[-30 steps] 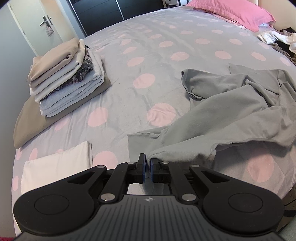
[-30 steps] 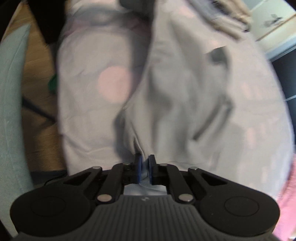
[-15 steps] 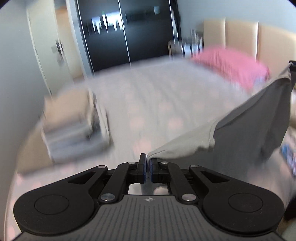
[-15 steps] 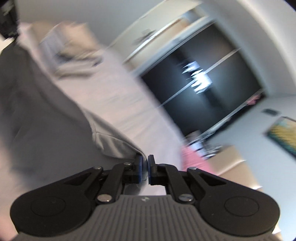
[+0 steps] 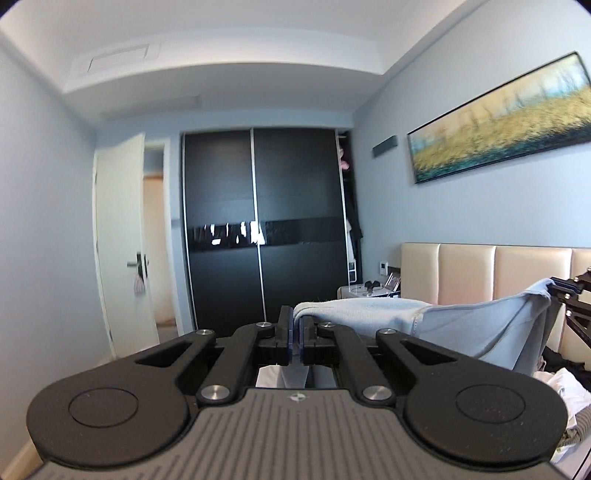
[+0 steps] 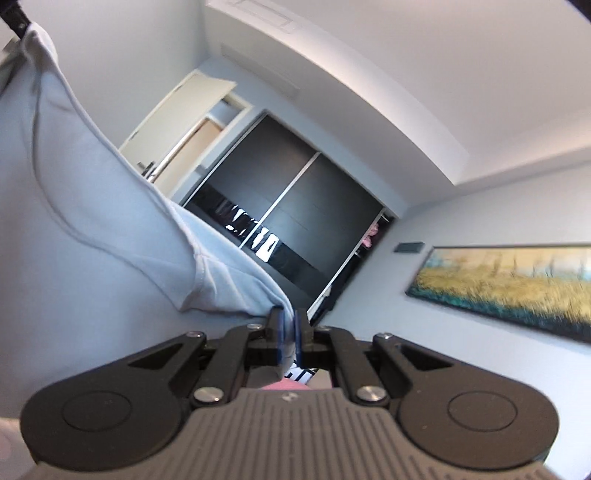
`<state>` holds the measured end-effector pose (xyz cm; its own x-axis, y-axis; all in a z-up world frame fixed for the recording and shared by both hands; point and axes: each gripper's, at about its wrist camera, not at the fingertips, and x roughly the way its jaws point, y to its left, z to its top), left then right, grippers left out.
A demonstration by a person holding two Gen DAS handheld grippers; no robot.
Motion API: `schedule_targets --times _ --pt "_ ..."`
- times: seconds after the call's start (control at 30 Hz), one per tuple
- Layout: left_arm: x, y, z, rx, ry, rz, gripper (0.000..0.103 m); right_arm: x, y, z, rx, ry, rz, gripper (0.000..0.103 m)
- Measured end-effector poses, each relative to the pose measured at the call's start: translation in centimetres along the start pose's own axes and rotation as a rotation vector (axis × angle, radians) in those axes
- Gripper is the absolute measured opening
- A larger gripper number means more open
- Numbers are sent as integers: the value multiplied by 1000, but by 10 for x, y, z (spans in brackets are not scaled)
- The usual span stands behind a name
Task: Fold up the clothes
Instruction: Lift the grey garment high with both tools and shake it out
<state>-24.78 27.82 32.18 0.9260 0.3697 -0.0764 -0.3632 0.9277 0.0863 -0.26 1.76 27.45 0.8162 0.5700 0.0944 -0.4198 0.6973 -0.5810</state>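
Observation:
A pale grey garment hangs stretched in the air between both grippers. My left gripper is shut on one edge of it, with the cloth running off to the right. At the right edge of the left wrist view the right gripper pinches the garment's other end. In the right wrist view the same garment fills the left side, and my right gripper is shut on its hem. The left gripper shows as a dark tip at the top left corner, holding the far end.
A black sliding wardrobe stands ahead, with a white door ajar to its left. A beige padded headboard and a landscape painting are on the right wall. Loose clothes lie at the lower right.
Both grippers have lifted the grey garment off the bed and raised it high. The views have swung up from the bedspread to the wardrobe, walls and ceiling.

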Motion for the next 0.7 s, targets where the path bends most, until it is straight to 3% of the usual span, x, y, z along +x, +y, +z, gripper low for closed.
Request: schedule_targets --times 0.33,0.47,0.57,0.7 --pt "-54 -5 9 12 3 6 1 -57 -26 6 125 -141 -25 6" --pt "-49 -4 7 31 31 -2 1 -85 -31 10 132 -200 -33 6" --pt "-40 -3 3 43 62 -8 1 -81 -25 6 127 -172 -5 7" --pt "31 6 -39 44 254 -8 1 -46 -1 -19 117 -47 77 7"
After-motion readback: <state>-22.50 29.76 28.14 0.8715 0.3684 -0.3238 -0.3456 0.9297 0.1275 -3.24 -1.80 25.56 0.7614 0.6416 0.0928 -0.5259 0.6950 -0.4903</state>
